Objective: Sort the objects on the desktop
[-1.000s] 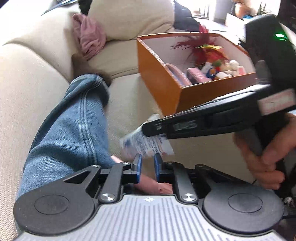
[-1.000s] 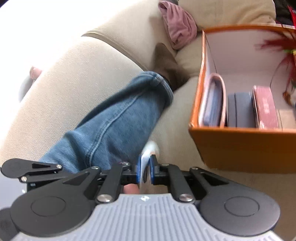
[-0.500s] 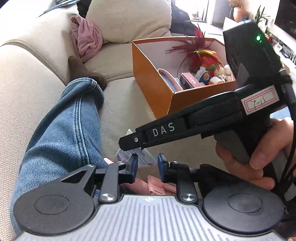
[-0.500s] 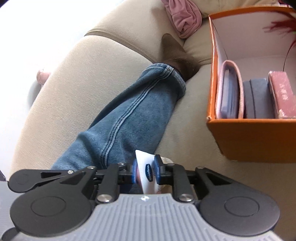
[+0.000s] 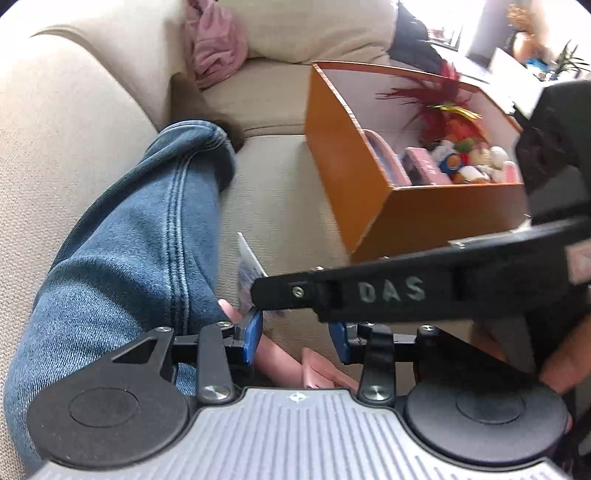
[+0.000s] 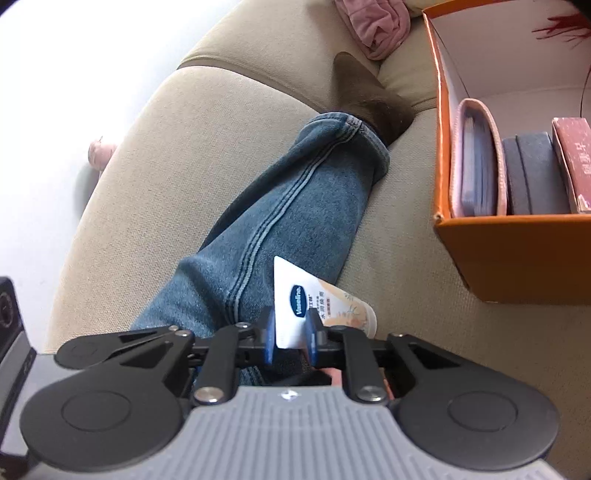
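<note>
My right gripper (image 6: pixel 291 341) is shut on a white Vaseline tube (image 6: pixel 295 295), held low over the sofa seat beside a jeans leg. The tube also shows in the left wrist view (image 5: pixel 248 271), under the right gripper's black body (image 5: pixel 406 291). My left gripper (image 5: pixel 295 338) is open and empty, just below and in front of the tube. An orange box (image 5: pixel 424 210) stands on the seat to the right, holding a pink pouch (image 6: pixel 476 162), a grey case (image 6: pixel 532 173), a red box (image 6: pixel 576 158) and small toys (image 5: pixel 472 162).
A leg in blue jeans (image 5: pixel 129 251) lies along the seat on the left. The beige sofa arm (image 6: pixel 184 155) rises behind it. Pink cloth (image 5: pixel 218 48) and a cushion (image 5: pixel 314 26) lie at the back. A pink object (image 5: pixel 325 373) lies under my left gripper.
My left gripper has opened wider. The right gripper has drawn back and down with the tube, which now shows more of its label. Both views have shifted closer to the seat.
</note>
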